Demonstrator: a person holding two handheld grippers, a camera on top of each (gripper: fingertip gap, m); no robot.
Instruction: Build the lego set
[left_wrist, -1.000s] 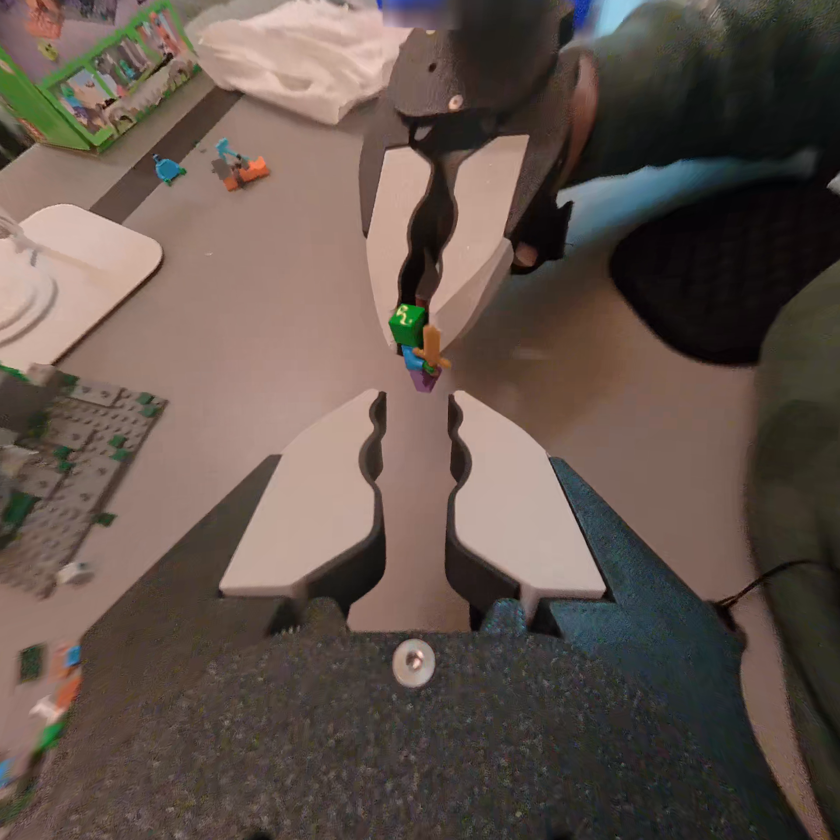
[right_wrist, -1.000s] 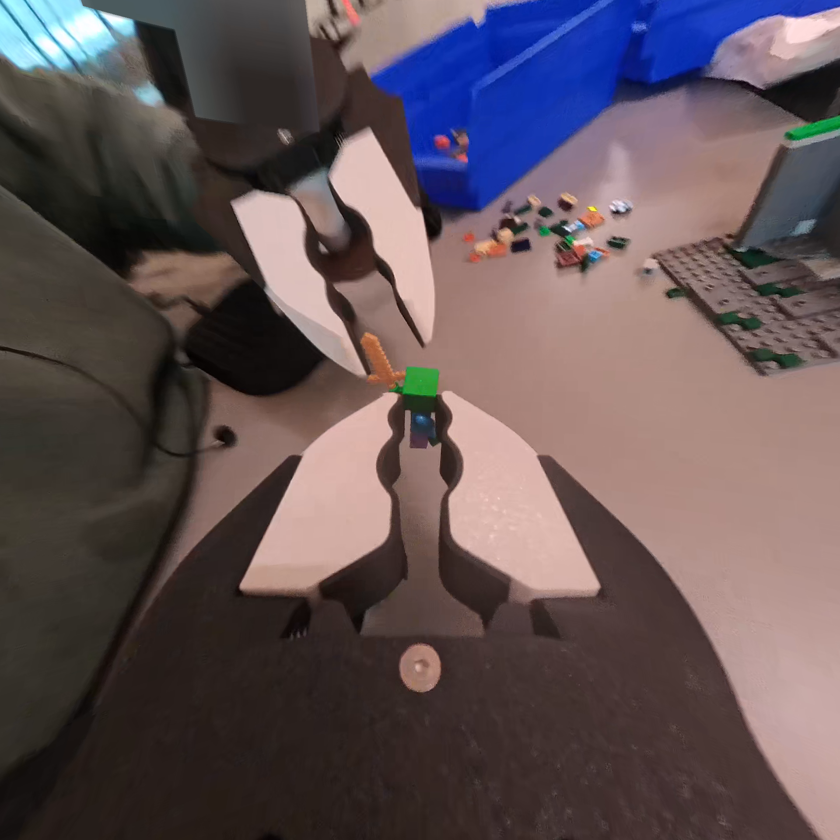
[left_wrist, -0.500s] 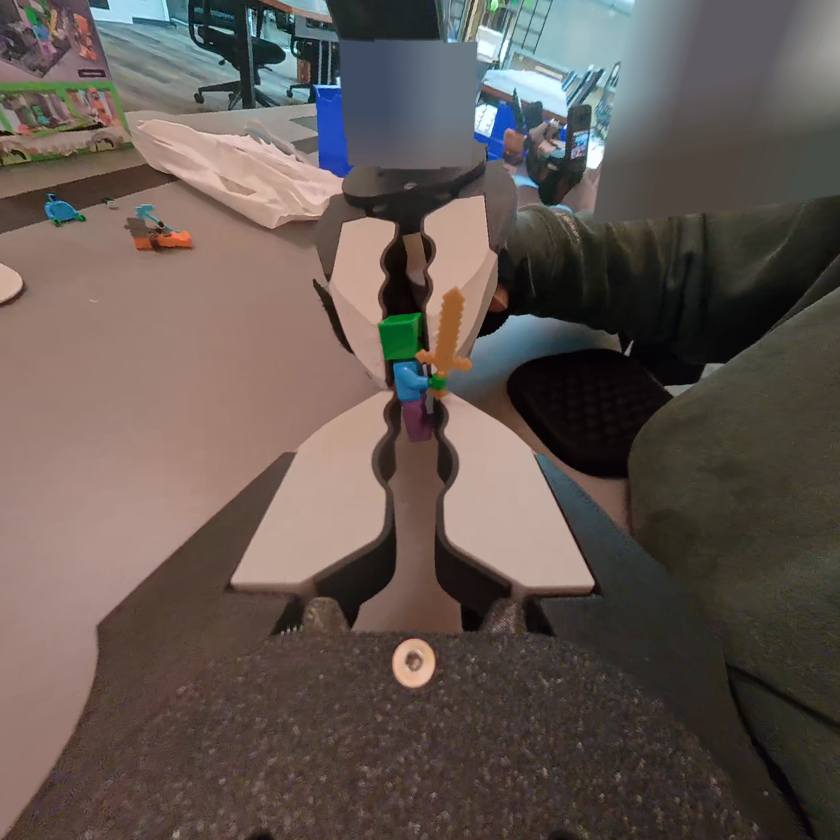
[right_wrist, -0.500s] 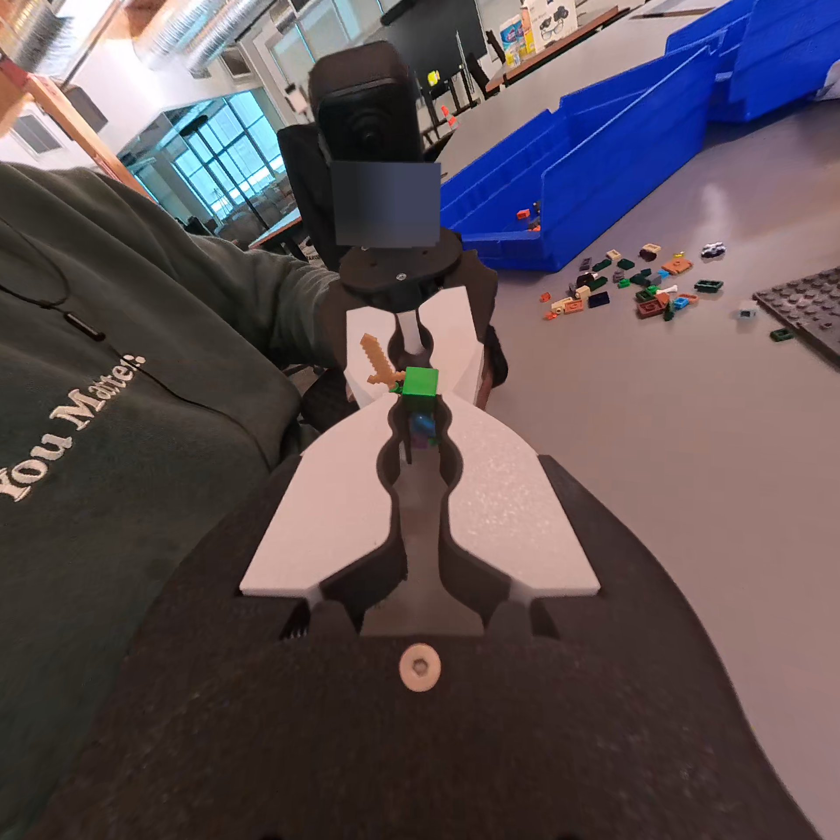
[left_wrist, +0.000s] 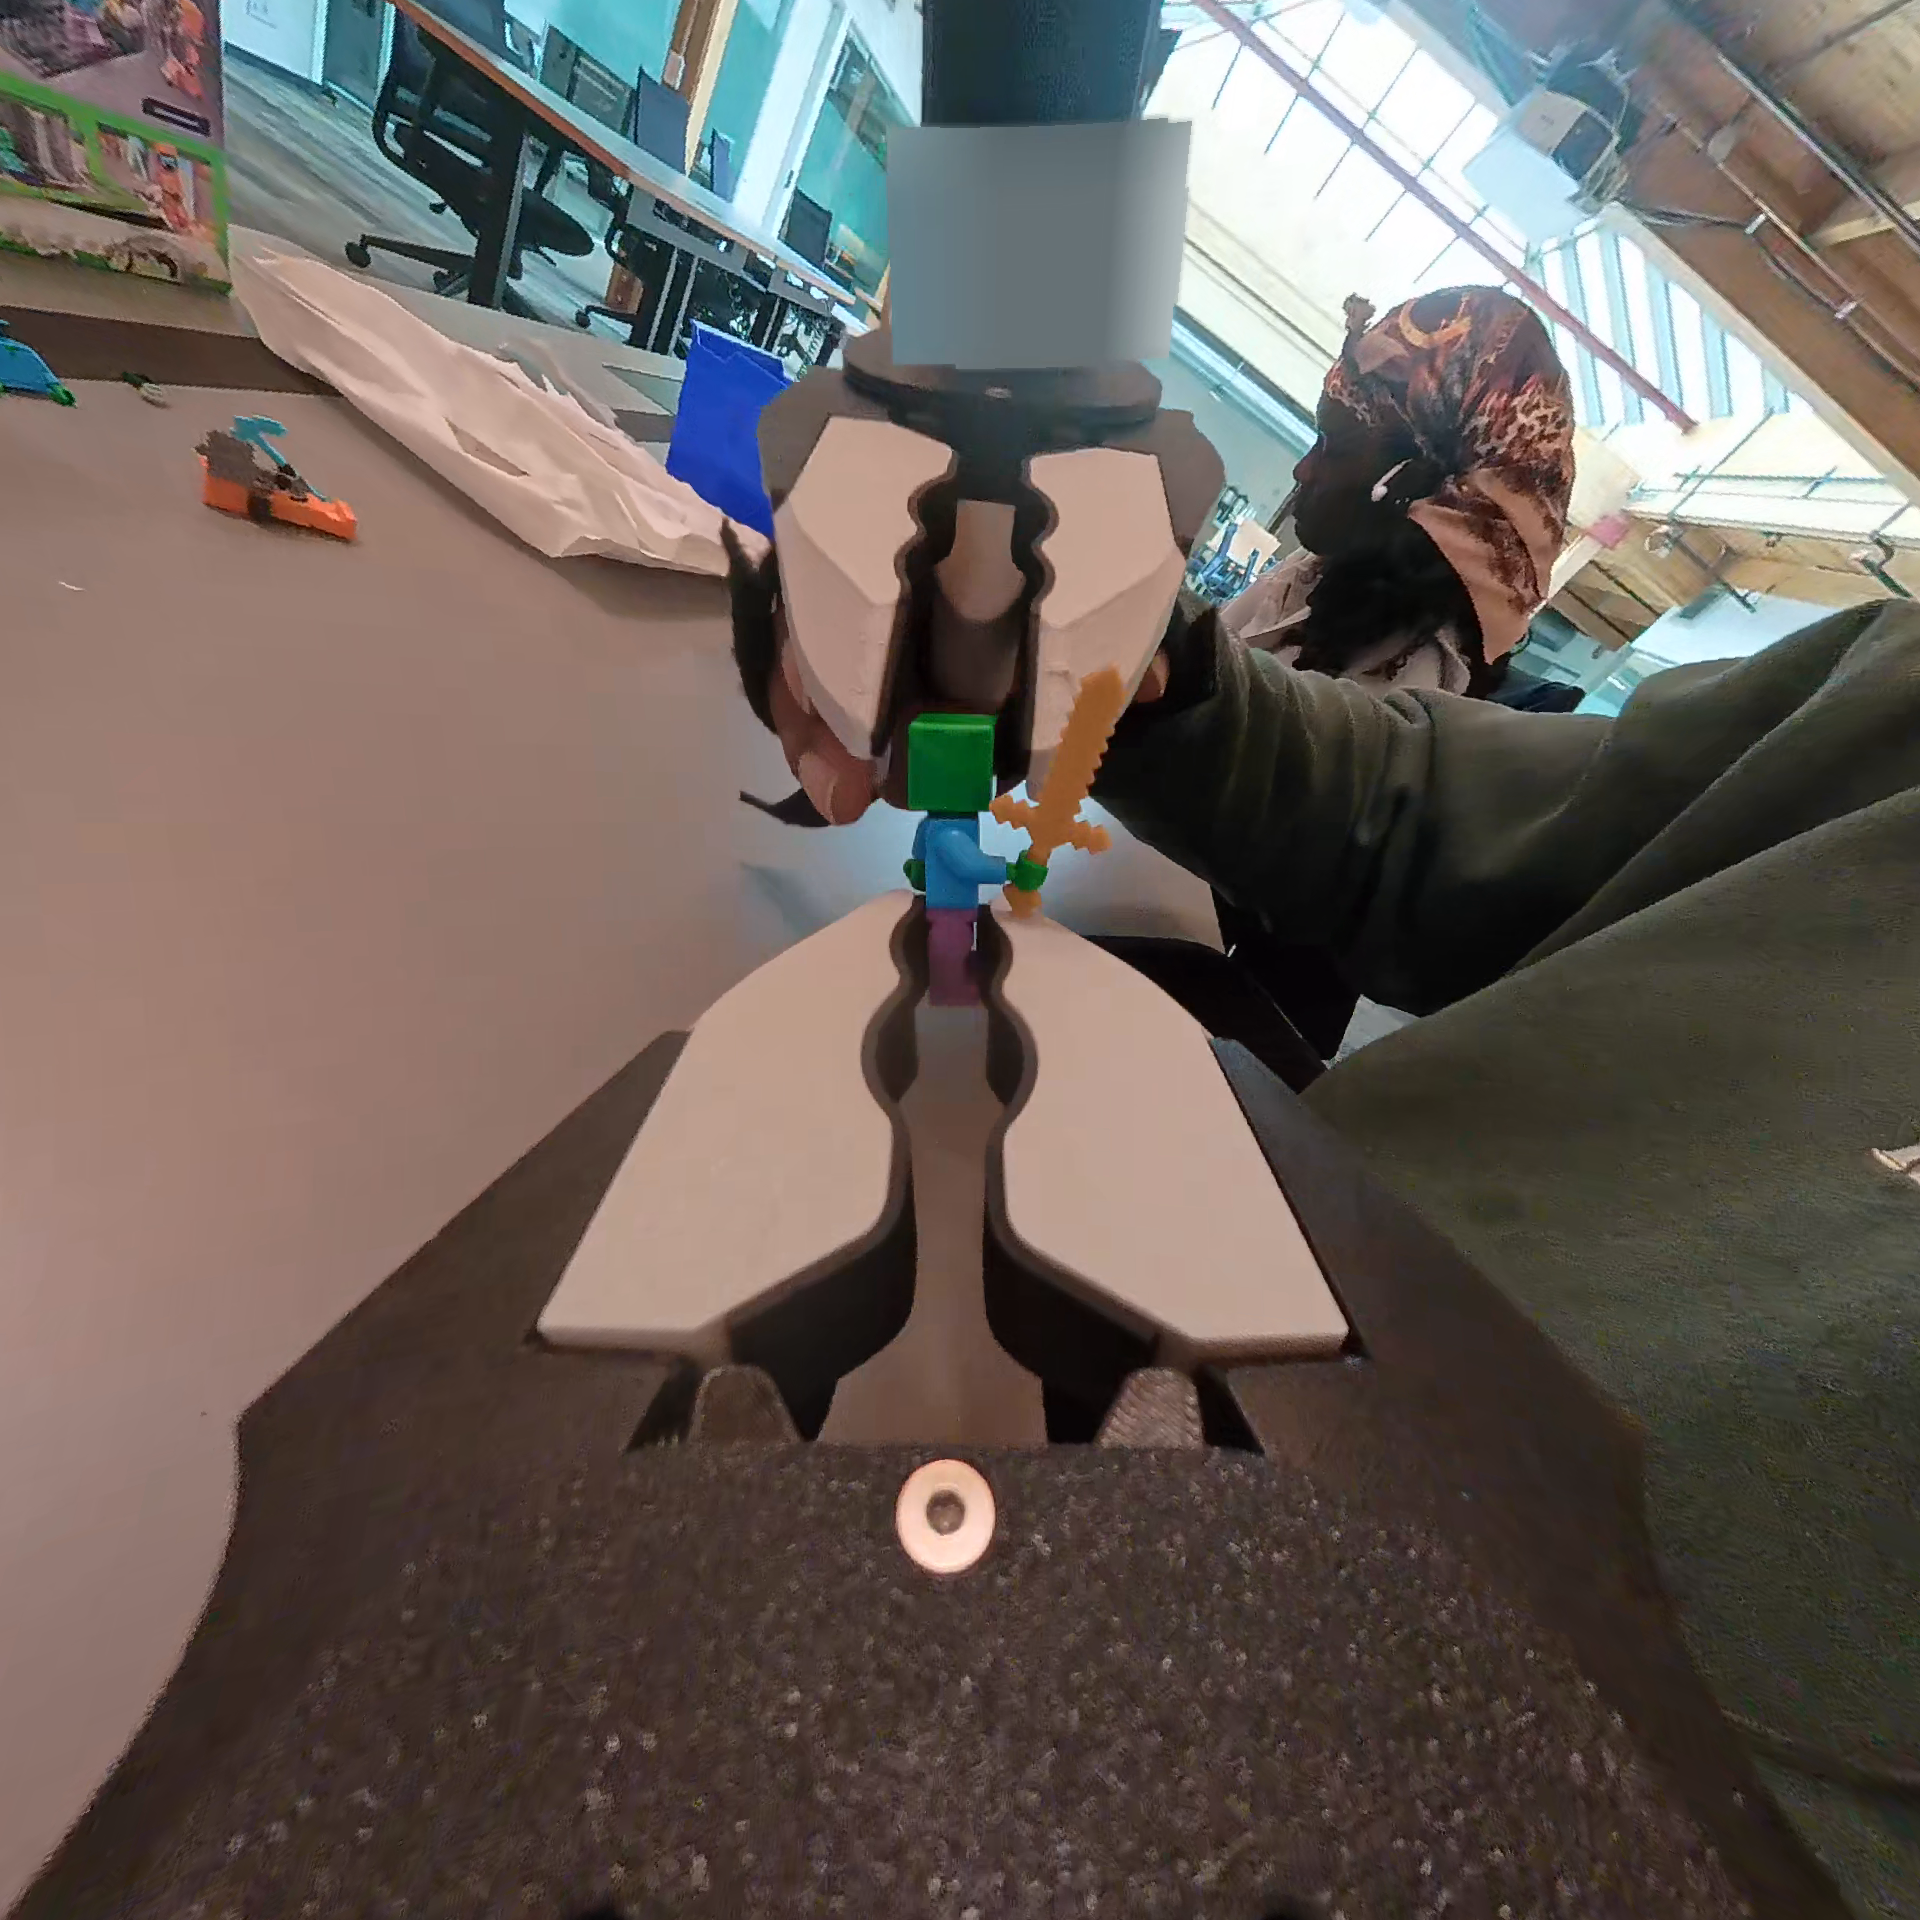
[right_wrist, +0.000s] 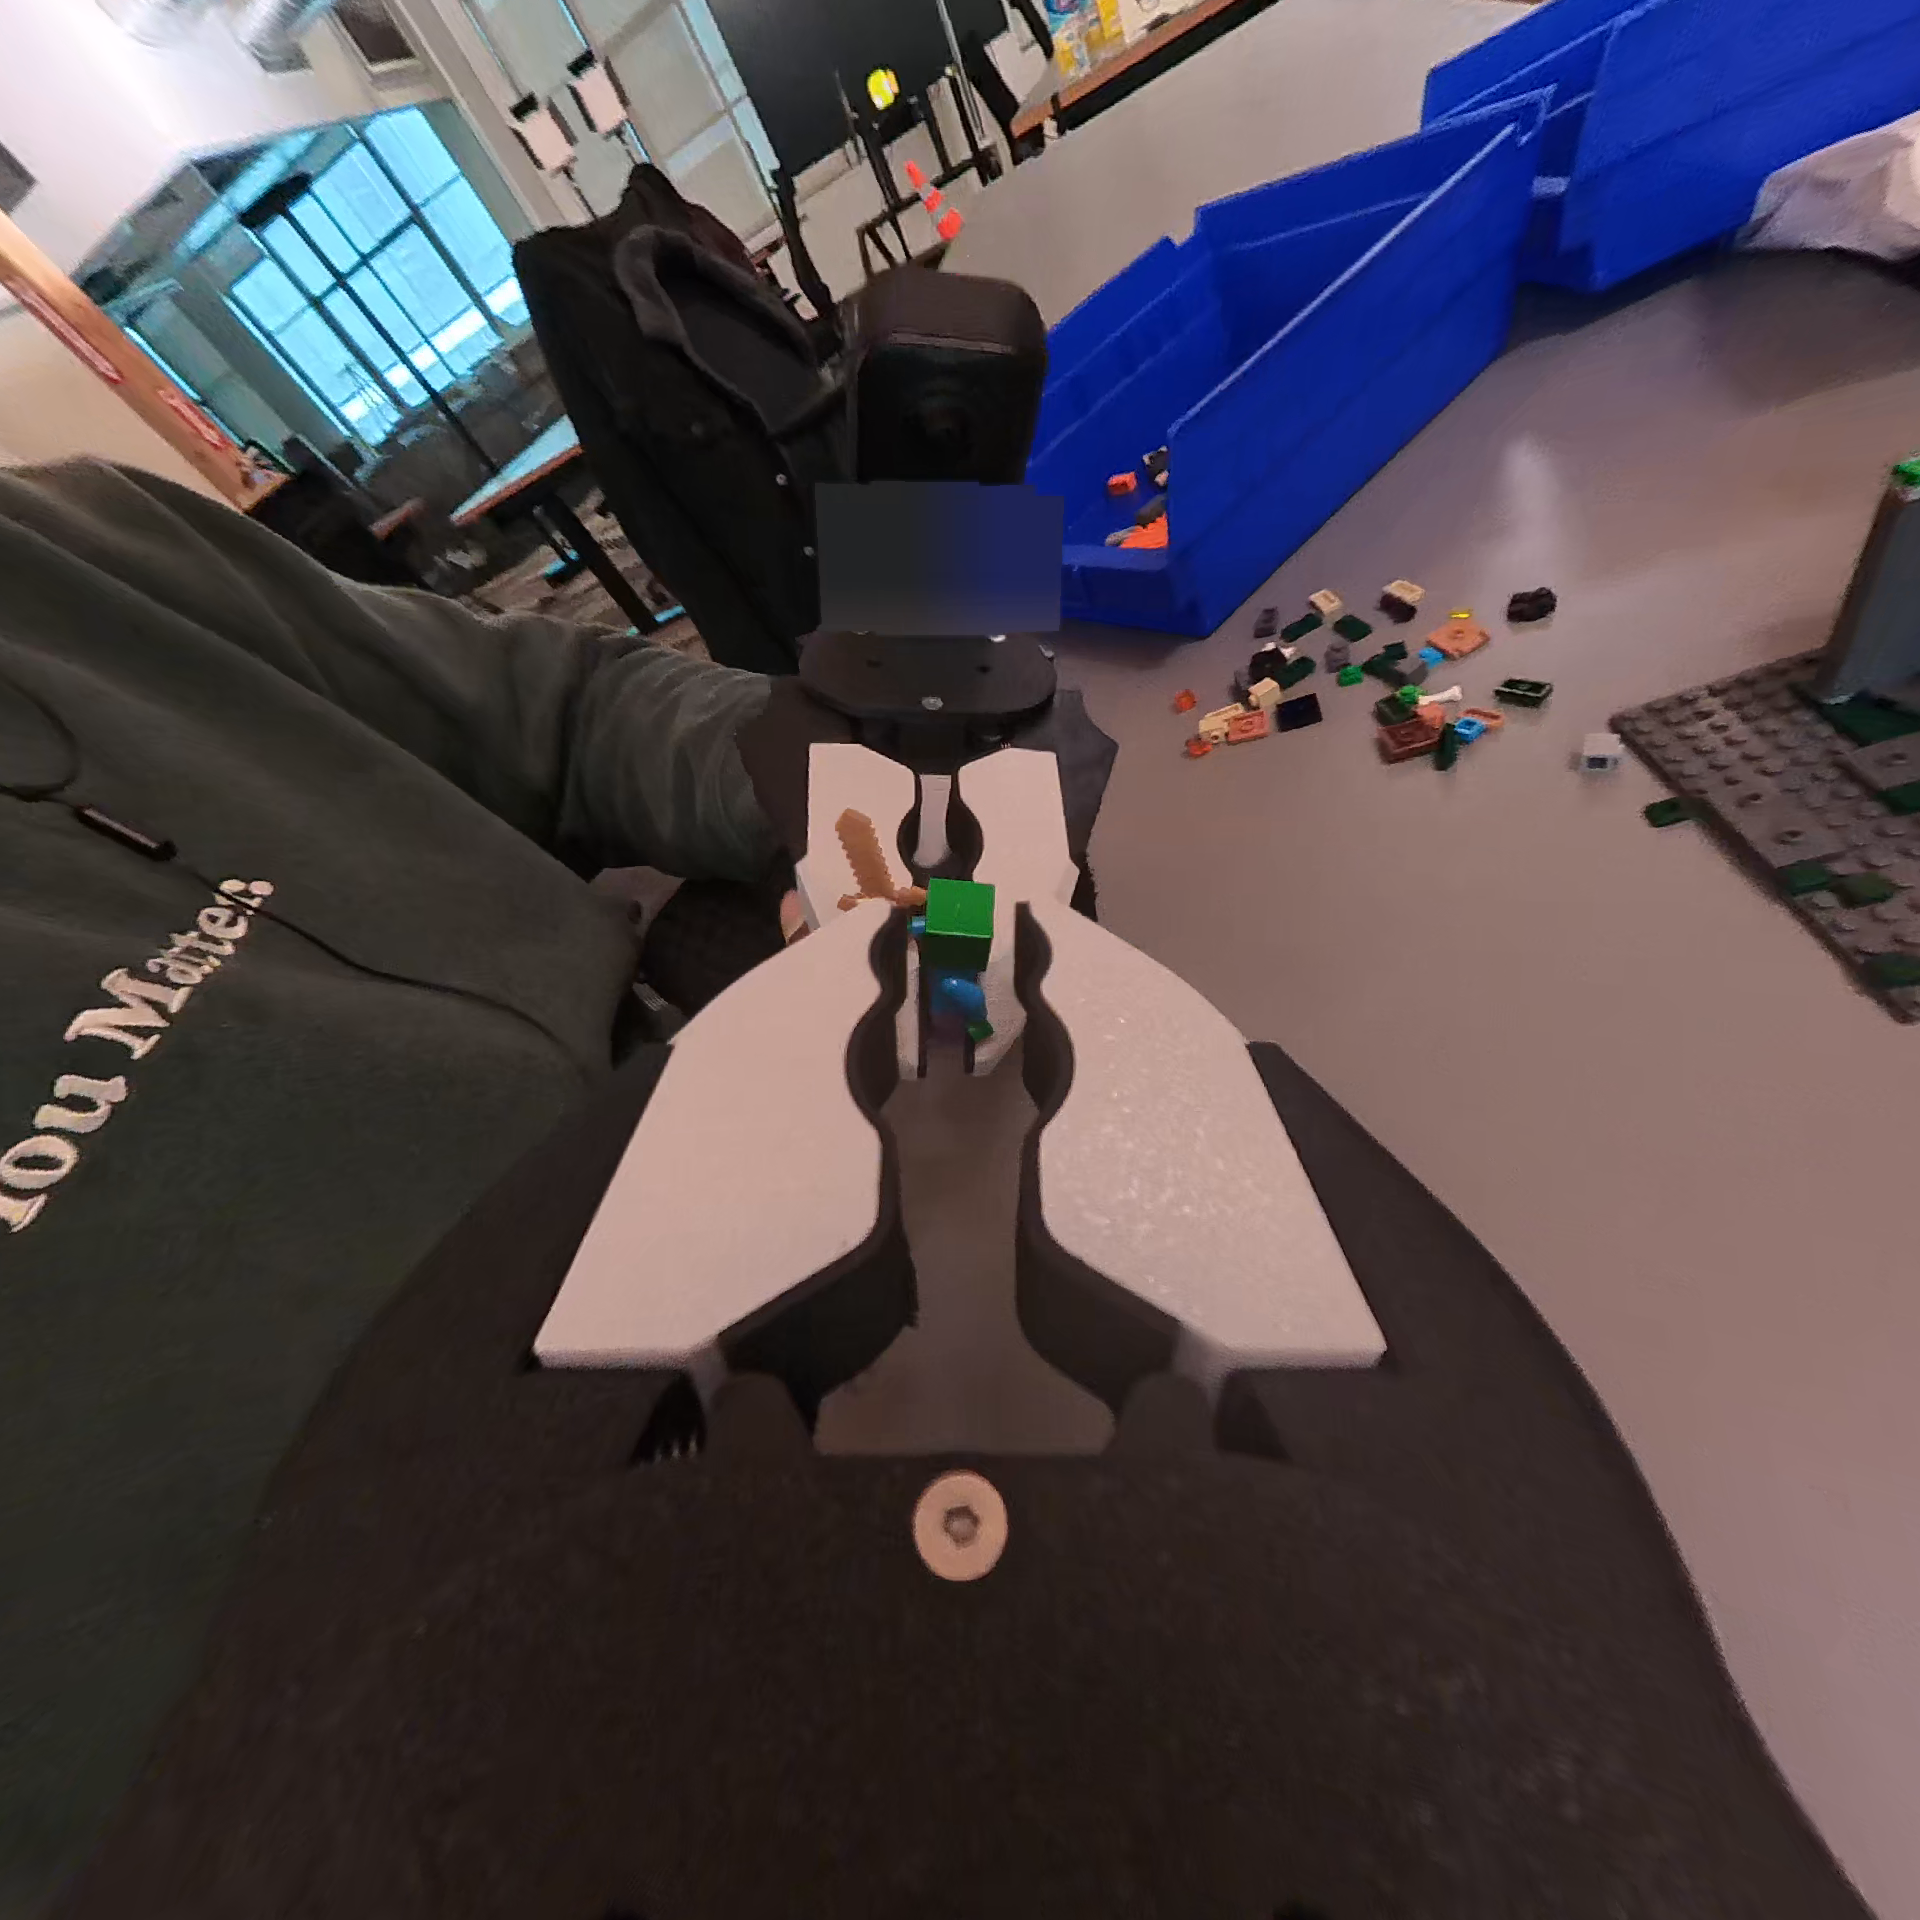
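A lego minifigure (left_wrist: 948, 821) with a green head, blue torso and purple legs holds an orange sword (left_wrist: 1070, 769). My left gripper (left_wrist: 951, 920) is shut on its legs and holds it upright above the grey table (left_wrist: 364, 831). My right gripper (left_wrist: 961, 665) faces it from the far side, jaws slightly apart behind the head. In the right wrist view the minifigure (right_wrist: 958, 935) stands between the tips of my right gripper (right_wrist: 958, 925), which is open and does not touch it. The sword (right_wrist: 868, 857) sticks out to the left. The left gripper (right_wrist: 951, 1039) pinches the legs.
A grey baseplate build (right_wrist: 1766, 769), several loose bricks (right_wrist: 1382, 686) and blue bins (right_wrist: 1299, 416) are on the right of the table. A small orange build (left_wrist: 275, 488), white bag (left_wrist: 468, 426) and the set box (left_wrist: 114, 135) lie far left. Another person (left_wrist: 1434, 499) sits behind. Less than 4 cm separates the two grippers' tips.
The minifigure passed from my right gripper to my left: the left closed on its legs, then the right's jaws opened a little. Both grippers tilted up from the table.
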